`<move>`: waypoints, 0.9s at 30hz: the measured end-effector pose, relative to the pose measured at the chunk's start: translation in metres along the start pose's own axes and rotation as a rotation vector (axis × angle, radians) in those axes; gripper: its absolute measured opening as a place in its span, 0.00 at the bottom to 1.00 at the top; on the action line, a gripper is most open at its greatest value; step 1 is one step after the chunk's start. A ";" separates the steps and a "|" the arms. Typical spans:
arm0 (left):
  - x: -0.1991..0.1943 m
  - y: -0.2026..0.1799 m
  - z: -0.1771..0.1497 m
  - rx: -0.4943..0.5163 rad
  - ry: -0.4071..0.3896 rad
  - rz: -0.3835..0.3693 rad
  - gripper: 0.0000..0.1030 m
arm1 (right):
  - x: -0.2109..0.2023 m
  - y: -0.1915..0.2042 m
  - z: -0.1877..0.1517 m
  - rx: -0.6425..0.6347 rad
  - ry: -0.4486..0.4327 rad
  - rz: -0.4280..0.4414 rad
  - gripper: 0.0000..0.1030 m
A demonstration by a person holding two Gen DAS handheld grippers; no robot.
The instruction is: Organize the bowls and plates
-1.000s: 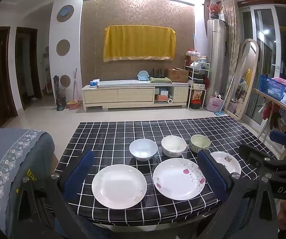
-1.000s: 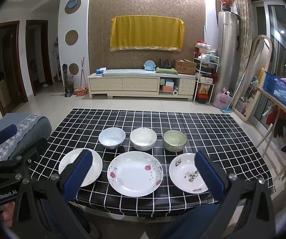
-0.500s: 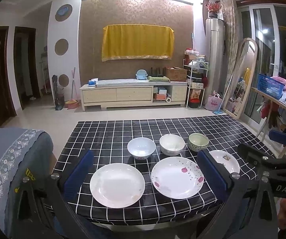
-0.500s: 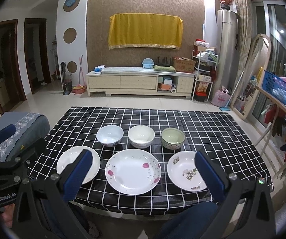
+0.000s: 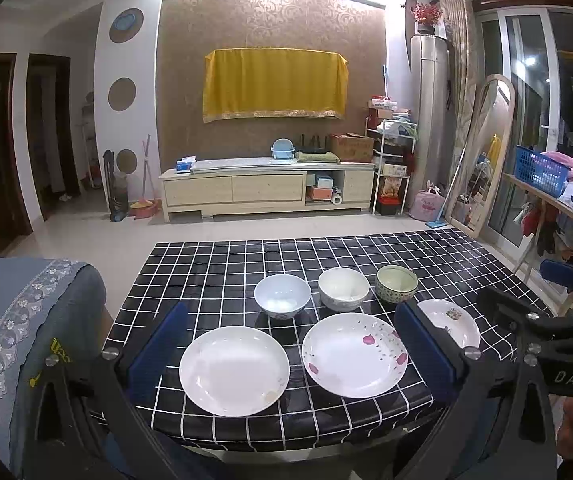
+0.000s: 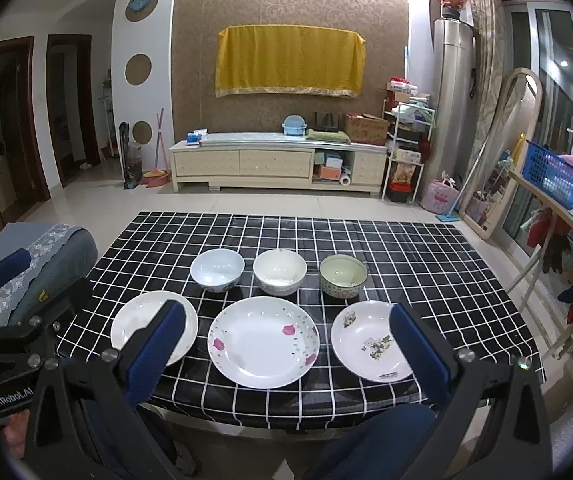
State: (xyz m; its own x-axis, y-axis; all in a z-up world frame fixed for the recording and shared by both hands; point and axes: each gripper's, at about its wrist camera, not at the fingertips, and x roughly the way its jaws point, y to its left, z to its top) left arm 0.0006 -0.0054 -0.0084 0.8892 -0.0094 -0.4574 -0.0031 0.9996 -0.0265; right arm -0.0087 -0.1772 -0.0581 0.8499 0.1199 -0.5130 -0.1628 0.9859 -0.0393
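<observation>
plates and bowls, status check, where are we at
Left gripper and right gripper both open, empty, short of the table. Three plates in front, three bowls behind, none stacked. Nothing in the way.

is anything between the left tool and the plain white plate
Nothing visible. The left tool is open above the table's near edge, with the plain white plate between its fingers in the left wrist view. The flowered plate lies beside it, apart.

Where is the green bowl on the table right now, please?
In the right wrist view, the green bowl sits at the right end of the back row, beside the cream bowl and just behind the small patterned plate.
</observation>
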 end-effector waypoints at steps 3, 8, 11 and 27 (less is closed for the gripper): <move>-0.001 0.000 -0.001 -0.002 0.002 -0.001 0.99 | 0.000 0.000 0.000 0.001 0.000 0.001 1.00; -0.001 0.000 -0.001 0.001 0.004 -0.001 0.99 | -0.002 0.000 -0.001 -0.001 0.002 -0.001 1.00; -0.002 0.000 -0.002 -0.002 0.005 0.003 0.99 | -0.002 0.000 -0.001 -0.002 0.005 -0.004 1.00; -0.003 -0.002 0.002 0.001 0.009 0.000 0.99 | -0.002 0.000 0.004 0.000 0.006 -0.008 1.00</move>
State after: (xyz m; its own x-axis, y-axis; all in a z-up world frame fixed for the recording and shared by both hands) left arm -0.0007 -0.0077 -0.0050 0.8850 -0.0091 -0.4655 -0.0031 0.9997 -0.0255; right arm -0.0087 -0.1768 -0.0536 0.8482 0.1113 -0.5178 -0.1557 0.9869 -0.0431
